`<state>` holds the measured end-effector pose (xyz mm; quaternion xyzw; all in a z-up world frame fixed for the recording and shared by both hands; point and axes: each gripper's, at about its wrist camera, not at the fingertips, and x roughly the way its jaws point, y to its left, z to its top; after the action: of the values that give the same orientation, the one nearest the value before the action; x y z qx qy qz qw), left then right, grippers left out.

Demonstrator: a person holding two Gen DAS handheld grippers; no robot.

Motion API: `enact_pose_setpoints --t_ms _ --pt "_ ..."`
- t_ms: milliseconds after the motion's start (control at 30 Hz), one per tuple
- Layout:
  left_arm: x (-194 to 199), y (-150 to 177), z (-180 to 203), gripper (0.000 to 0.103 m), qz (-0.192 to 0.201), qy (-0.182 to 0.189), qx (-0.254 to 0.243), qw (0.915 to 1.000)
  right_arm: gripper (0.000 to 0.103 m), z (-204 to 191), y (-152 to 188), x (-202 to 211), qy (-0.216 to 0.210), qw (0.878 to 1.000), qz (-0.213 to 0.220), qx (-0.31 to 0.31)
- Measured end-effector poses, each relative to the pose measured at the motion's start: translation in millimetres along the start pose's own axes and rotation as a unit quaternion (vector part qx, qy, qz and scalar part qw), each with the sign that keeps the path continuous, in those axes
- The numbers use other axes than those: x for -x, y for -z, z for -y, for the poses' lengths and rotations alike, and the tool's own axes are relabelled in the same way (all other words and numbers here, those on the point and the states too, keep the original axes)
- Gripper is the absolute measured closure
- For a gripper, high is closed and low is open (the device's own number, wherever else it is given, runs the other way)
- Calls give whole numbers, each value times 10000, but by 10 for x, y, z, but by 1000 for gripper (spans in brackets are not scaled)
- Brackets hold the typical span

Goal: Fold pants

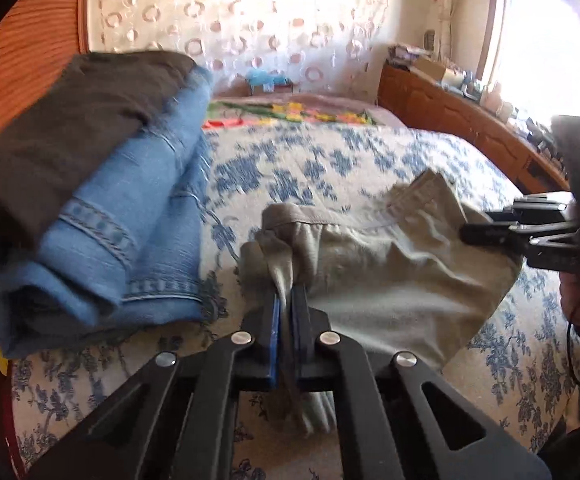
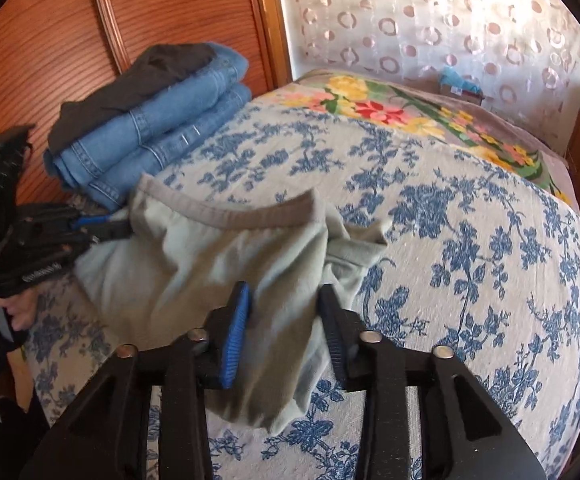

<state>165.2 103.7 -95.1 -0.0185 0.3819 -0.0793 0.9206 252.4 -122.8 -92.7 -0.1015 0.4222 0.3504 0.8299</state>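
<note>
Angled downward over the bedspread (image 2: 470,216), the left gripper (image 1: 288,300) pinches the grey-green pants (image 1: 370,264), the right gripper's (image 2: 285,312) jaws spread astride their edge, any printed writing unreadable

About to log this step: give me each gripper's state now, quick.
Left gripper: shut on the grey-green pants.
Right gripper: open, jaws astride the pants' edge, pads not pressing.

My bed (image 2: 470,240) fills most of the frame under a blue-flowered cover — grey-green pants (image 2: 209,264) lie crumpled at centre, folded jeans (image 2: 157,128) are stacked at upper left, and a bright floral blanket (image 2: 390,112) crosses the upper right.
</note>
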Motion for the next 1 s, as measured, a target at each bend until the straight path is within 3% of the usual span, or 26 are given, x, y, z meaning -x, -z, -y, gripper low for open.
enact_pose_setpoints --t_ms 100,267,367,400,467,533,600,667,700,733,1000 --pt "41 0 -48 103 12 -75 43 10000 95 30 21 16 77 9999 20 86" --pt "2 33 -19 102 -128 -145 -19 9998 95 49 29 60 102 9999 71 93" --pt "-26 33 8 96 -227 -173 -42 9996 80 78 8 73 148 9998 133 -5" --pt "-31 27 4 94 -262 -80 -18 9996 67 89 3 79 226 9996 159 -52" --pt "-9 13 4 84 -207 -39 18 9998 59 139 -17 58 254 9994 178 -172" --pt "21 3 2 61 -133 -2 40 9999 51 197 -43 20 302 9990 159 -304" --pt "23 -2 4 59 -138 23 40 9999 50 240 -76 -18 225 9989 144 -393" --pt "5 2 11 50 -161 -27 8 9999 50 246 -102 -54 218 9989 126 -392" --pt "5 6 12 39 -140 -40 11 9999 50 240 -115 -70 234 9990 116 -369" --pt "7 5 13 37 -118 -35 13 9999 50 233 -124 -85 239 9990 108 -352" --pt "-44 13 15 37 -149 -197 8 9997 45 262 -107 -189 222 9986 -19 -473"
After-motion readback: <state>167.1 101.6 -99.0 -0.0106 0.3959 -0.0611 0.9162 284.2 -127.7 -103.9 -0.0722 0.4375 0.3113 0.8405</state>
